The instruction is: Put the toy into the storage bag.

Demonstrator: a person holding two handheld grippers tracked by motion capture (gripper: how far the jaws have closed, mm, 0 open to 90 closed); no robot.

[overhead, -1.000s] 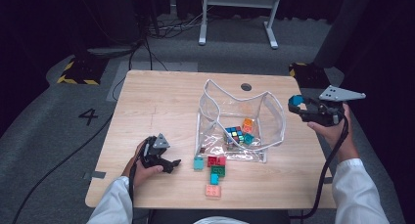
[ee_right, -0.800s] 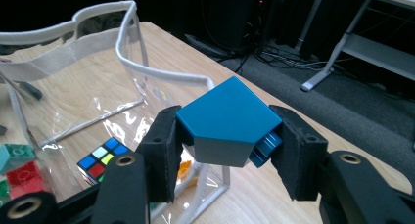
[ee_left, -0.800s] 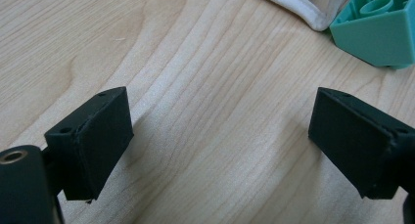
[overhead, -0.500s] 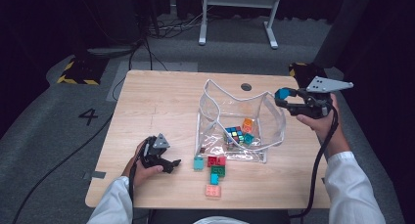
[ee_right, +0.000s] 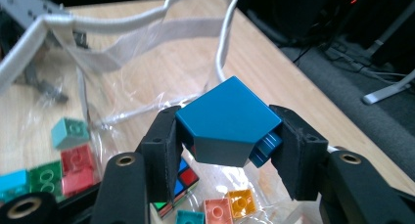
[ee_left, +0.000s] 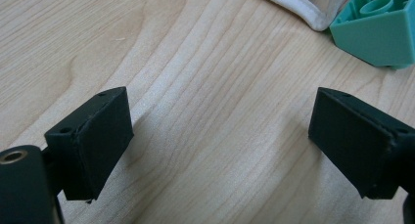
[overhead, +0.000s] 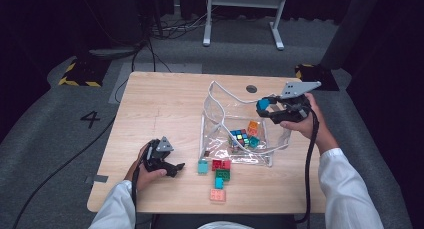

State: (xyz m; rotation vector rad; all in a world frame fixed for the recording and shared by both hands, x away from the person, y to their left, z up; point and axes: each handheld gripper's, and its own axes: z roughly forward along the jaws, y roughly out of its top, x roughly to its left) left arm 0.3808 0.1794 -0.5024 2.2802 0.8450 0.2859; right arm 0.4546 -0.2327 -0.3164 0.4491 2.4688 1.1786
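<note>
Left gripper (overhead: 176,167) low by the table's near edge, jaws wide apart with nothing between them; right gripper (overhead: 265,108) held up high, jaws squeezed on a blue block (ee_right: 227,121).

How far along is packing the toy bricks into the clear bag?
Partly done. An orange brick, a teal one and a colour cube already lie in the bag. The right hand-held gripper holds a blue brick over it. Five bricks remain on the table beside the open left hand-held gripper.
</note>
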